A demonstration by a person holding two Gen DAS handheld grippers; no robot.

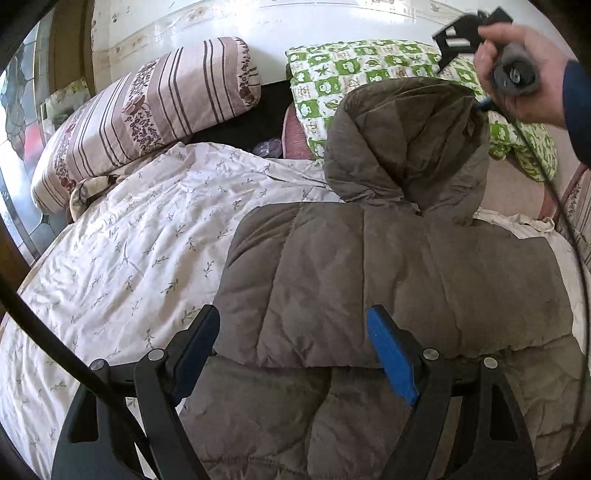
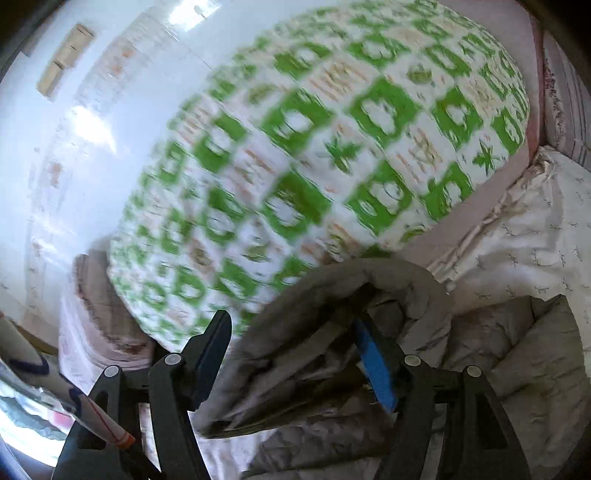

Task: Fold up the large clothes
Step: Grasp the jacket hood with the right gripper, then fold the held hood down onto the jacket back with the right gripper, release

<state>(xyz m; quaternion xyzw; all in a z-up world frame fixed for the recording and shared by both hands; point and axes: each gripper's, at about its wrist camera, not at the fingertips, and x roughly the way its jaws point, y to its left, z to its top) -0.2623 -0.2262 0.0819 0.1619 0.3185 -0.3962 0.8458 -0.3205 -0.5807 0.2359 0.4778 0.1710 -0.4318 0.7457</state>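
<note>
Jacket (image 1: 388, 266): brown, quilted, lying on the bed (image 1: 122, 243); hood at far end.
Left hand-held gripper (image 1: 295, 354): jaws apart, above near hem, gripping nothing.
Right hand-held gripper (image 2: 295, 362): hood fabric between fingers; grip uncertain.
Pillows: green-checked pillow (image 1: 332, 81) far right.

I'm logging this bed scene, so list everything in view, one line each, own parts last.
jacket: one, grey-brown, padded, spread on the quilt, hood lifted at the far end
quilt: one, white with small leaf sprigs, covering the bed
striped pillow: one, pink and white with brown stripes, far left
green pillow: one, green and white checks, behind the hood
wall: white, behind the pillows
cable: one, black, lower left of the left view
left tongs: open above the jacket's near part, holding nothing
right tongs: hood fabric between the fingers; grip unclear through blur
hand: one, with dark blue sleeve, holding the right tongs
</note>
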